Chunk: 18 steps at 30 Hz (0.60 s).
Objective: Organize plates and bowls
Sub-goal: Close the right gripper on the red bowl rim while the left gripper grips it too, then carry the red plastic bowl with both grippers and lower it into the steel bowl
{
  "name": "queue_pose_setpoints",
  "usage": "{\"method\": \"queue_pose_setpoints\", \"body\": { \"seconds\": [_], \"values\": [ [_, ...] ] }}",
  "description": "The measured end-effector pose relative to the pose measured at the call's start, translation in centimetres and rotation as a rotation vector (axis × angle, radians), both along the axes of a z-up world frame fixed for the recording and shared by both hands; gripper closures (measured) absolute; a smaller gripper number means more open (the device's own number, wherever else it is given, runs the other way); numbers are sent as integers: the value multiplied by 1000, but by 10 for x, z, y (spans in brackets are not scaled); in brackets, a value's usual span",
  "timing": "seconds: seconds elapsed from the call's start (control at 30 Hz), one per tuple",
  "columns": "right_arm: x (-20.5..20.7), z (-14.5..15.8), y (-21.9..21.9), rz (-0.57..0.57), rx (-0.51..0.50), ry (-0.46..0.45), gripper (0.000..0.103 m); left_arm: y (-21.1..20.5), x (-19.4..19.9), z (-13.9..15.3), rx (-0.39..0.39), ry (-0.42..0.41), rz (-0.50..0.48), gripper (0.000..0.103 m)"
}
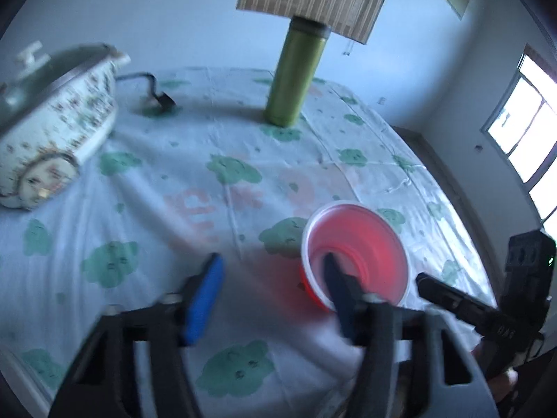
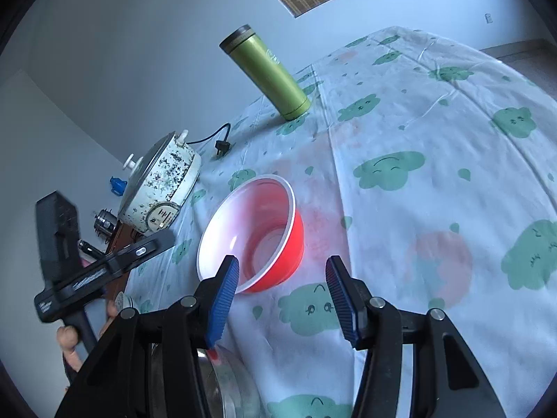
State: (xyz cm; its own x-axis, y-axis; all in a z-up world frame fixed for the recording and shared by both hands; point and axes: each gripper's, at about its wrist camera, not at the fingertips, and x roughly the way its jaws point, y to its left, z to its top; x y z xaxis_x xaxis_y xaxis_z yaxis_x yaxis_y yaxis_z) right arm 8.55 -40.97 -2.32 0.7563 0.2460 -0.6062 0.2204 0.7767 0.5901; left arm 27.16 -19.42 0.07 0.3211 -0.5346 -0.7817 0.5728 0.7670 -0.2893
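One red bowl [image 2: 252,231] sits on the tablecloth [image 2: 417,174], ahead of the right gripper [image 2: 282,299], whose spread jaws hold nothing. Left gripper [image 1: 271,299] jaws spread, one finger blocking the bowl's rim; contact unclear.

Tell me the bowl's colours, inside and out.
The bowl is red outside, white-pink inside; clearest in the right wrist view.

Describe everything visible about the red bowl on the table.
The red bowl looks like thin glossy plastic, red outside with a white rim and a pale pinkish inside that steps down in rings to a flat bottom. It looks empty and sits on the cloud-print tablecloth. In the left wrist view one finger of the left gripper overlaps its inside, though blur hides whether the pads press the wall. The right gripper hangs open just in front of it.
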Motion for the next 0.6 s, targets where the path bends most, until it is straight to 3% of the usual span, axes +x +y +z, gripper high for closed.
{"method": "queue_pose_setpoints", "body": {
  "seconds": [0.23,0.27,0.33,0.53,0.57,0.6],
  "values": [
    [7,-10,5,29,-7,3,48,-9,12,-13,-42,57,-21,65],
    [7,-9,6,27,-15,-1,51,-11,12,-14,-46,67,-28,66],
    [8,-8,9,40,-38,-2,65,-17,11,-17,-47,81,-48,74],
    [7,-7,11,47,-45,-14,67,-30,8,-23,-76,129,-92,76],
    [7,-7,11,50,-46,-16,67,-31,7,-23,-78,129,-97,78],
    [7,-7,12,52,-52,-18,67,-33,6,-25,-70,130,-101,89]
  ]
}}
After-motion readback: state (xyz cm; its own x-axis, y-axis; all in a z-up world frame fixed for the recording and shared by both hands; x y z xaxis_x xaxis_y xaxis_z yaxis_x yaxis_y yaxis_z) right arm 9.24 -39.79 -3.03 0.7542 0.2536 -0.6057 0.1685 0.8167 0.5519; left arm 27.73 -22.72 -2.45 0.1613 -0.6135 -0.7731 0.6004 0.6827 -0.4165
